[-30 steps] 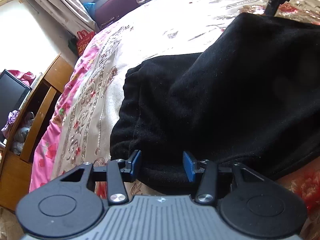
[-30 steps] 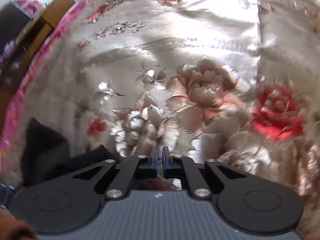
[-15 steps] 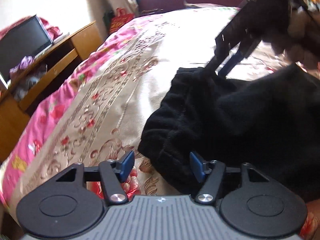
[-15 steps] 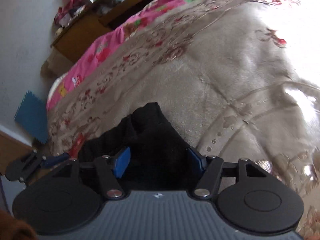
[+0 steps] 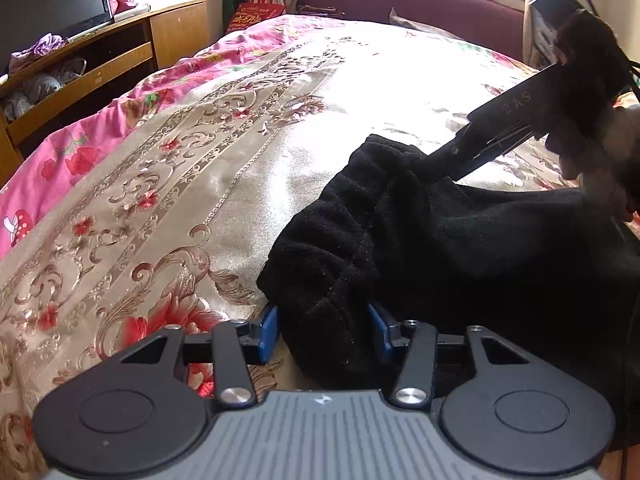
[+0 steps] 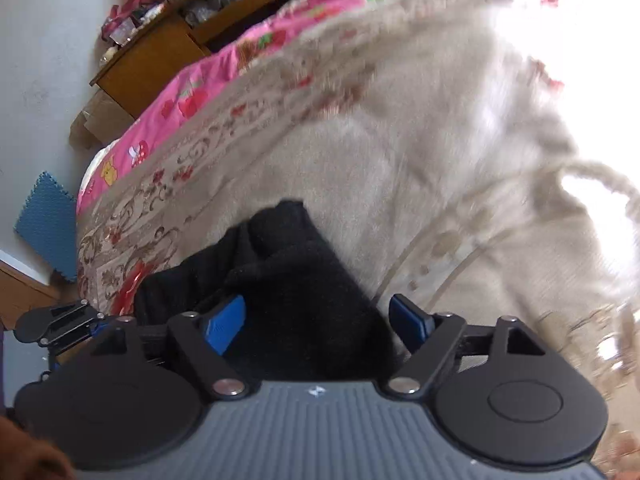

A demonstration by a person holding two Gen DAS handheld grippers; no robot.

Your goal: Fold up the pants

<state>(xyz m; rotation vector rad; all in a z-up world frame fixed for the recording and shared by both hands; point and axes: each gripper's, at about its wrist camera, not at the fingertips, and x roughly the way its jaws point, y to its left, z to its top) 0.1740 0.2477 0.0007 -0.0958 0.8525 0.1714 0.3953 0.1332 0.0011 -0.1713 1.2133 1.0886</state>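
I see clothes stuffed in the open wooden cabinet (image 5: pixel 76 76) beside the bed. The black pants (image 5: pixel 460 248) lie bunched on the floral bedspread (image 5: pixel 192 184). My left gripper (image 5: pixel 324 332) and right gripper (image 6: pixel 316 320) both have fingers released, straddling fabric folds. Since a second ago, my right gripper's fingers have spread apart.

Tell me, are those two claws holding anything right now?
Nothing yet. Both the left gripper and right gripper are open, each straddling an edge of the black pants.
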